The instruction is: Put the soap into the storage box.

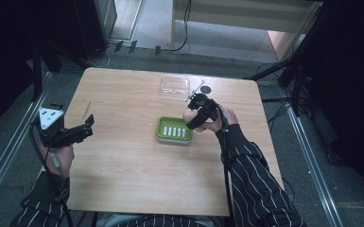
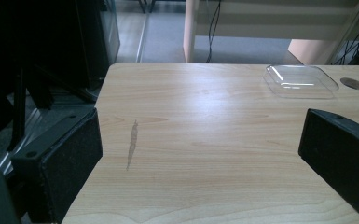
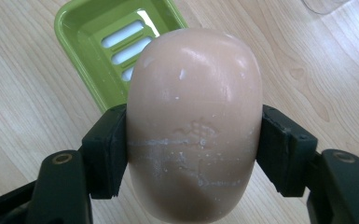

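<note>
Now the right gripper (image 3: pixel 193 154) has its jaws clenched on the two long sides of the pink soap bar (image 3: pixel 195 126), held just above the green soap dish (image 1: pixel 174 130) on the bench (image 1: pixel 123 156). The soap looks firm but slippery, and the embossed mark on it is not readable. The left gripper (image 2: pixel 200 154) has its jaws released, holding nothing.

No text, label, brand, number or sign can be read anywhere.
</note>
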A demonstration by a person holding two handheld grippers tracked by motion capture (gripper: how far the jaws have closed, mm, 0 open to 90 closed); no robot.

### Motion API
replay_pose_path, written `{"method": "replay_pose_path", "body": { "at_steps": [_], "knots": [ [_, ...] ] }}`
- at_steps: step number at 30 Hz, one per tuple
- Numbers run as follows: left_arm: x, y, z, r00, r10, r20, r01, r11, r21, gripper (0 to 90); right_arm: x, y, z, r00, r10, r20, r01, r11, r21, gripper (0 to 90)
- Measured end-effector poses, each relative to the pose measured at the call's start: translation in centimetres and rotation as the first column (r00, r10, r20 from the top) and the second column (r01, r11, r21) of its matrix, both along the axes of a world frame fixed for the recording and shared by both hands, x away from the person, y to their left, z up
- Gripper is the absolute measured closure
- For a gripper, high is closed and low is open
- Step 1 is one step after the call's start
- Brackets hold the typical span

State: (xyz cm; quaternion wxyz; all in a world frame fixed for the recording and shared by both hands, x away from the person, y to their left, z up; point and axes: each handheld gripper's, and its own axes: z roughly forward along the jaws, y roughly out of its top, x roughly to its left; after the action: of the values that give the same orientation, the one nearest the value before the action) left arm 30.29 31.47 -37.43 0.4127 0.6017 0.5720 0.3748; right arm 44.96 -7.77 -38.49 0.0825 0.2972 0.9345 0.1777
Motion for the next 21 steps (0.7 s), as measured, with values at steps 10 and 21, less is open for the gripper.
{"method": "replay_pose_path", "body": {
  "at_steps": [10,21],
  "knots": [
    [0.0,0.0,-0.1,1.0,-0.001,-0.003,0.001,1.0,0.0,0.0,0.4,1.0,-0.3,0.9995,0.031,0.005,-0.031,1.0,0.001,33.5],
    [0.0,0.0,-0.1,1.0,-0.003,-0.004,0.003,1.0,0.001,0.0,0.8,2.6,-1.0,0.9971,0.076,0.004,-0.076,0.997,0.001,33.6]
  ]
}}
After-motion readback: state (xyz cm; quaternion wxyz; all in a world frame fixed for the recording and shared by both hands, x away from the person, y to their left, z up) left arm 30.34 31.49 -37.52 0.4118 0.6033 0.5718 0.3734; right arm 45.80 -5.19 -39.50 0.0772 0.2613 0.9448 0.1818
